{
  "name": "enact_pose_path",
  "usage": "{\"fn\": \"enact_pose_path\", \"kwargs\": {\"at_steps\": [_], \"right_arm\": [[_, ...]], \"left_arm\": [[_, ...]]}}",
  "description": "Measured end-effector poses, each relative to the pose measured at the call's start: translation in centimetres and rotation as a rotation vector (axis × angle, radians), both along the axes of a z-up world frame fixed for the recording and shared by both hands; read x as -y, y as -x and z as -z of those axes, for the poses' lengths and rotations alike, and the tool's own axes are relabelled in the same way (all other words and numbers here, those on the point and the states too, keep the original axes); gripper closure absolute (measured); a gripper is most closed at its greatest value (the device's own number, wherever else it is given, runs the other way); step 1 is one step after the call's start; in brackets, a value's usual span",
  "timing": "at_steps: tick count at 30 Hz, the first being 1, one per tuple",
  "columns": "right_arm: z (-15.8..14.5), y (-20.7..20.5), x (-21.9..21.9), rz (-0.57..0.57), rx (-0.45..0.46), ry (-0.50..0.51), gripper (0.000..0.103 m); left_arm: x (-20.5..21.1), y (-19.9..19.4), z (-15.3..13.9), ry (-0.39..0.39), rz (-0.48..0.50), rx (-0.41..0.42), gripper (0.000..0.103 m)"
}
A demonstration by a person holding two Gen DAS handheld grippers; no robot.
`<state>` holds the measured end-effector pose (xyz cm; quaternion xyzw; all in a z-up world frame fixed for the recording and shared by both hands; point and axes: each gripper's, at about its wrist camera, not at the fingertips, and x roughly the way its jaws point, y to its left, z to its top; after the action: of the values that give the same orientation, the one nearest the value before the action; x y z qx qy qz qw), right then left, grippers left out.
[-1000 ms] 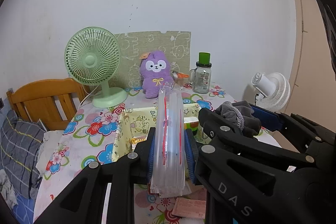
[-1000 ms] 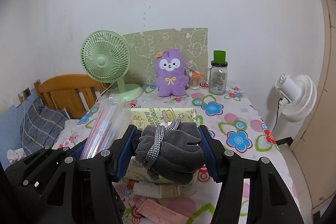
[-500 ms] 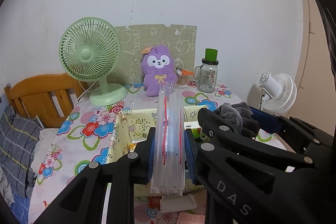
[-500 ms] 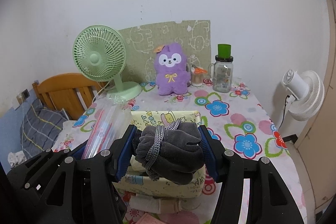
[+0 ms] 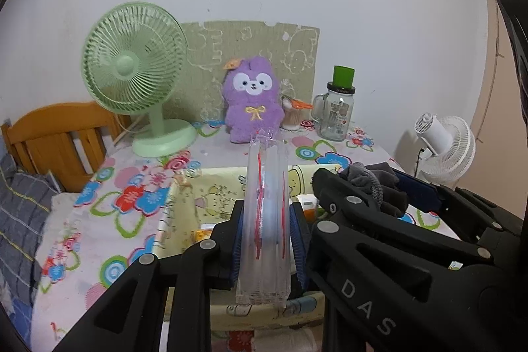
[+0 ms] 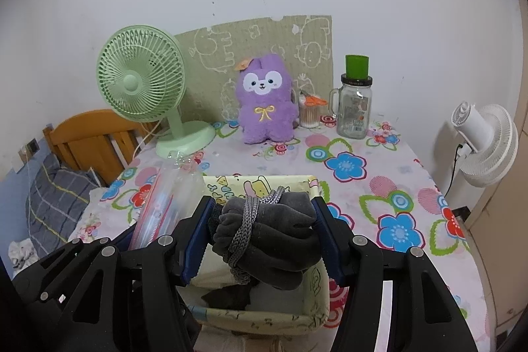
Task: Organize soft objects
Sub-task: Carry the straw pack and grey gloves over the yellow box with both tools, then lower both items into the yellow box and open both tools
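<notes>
on the left, the left gripper (image 5: 266,231) has its fingers (image 5: 236,240) clamped on a clear plastic pouch (image 5: 266,220) with red lines, held upright on edge, its long axis running up and away from the camera. it hangs over the near-left part of the yellow cartoon-print fabric bin (image 5: 184,207) on the flowered bench (image 5: 109,220). to the right, the right gripper (image 6: 262,235) has its fingers (image 6: 325,233) closed on a rolled grey cloth bundle (image 6: 264,236) bound with a knitted cord, directly above the bin's open mouth (image 6: 260,182). the bin lies straight below both loads, so the next move is likely a short drop; the right load looks the more centred. the purple plush (image 6: 265,98) sits far back, beside the green fan (image 6: 142,78).
</notes>
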<state>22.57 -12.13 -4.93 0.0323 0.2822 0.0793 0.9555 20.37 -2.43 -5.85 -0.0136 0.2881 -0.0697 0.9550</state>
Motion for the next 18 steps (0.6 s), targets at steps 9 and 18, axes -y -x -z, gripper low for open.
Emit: {"fn": "enact_pose_path", "kwargs": {"at_steps": [9, 18], "right_arm": [[1.4, -2.0, -0.1, -0.002, -0.024, 0.006, 0.041], [2.0, -2.7, -0.7, -0.023, -0.036, 0.010, 0.041]], "left_arm": [[-0.3, -1.5, 1.1, 0.002, -0.010, -0.012, 0.068], [-1.1, -1.8, 1.5, -0.027, -0.045, -0.035, 0.026]]}}
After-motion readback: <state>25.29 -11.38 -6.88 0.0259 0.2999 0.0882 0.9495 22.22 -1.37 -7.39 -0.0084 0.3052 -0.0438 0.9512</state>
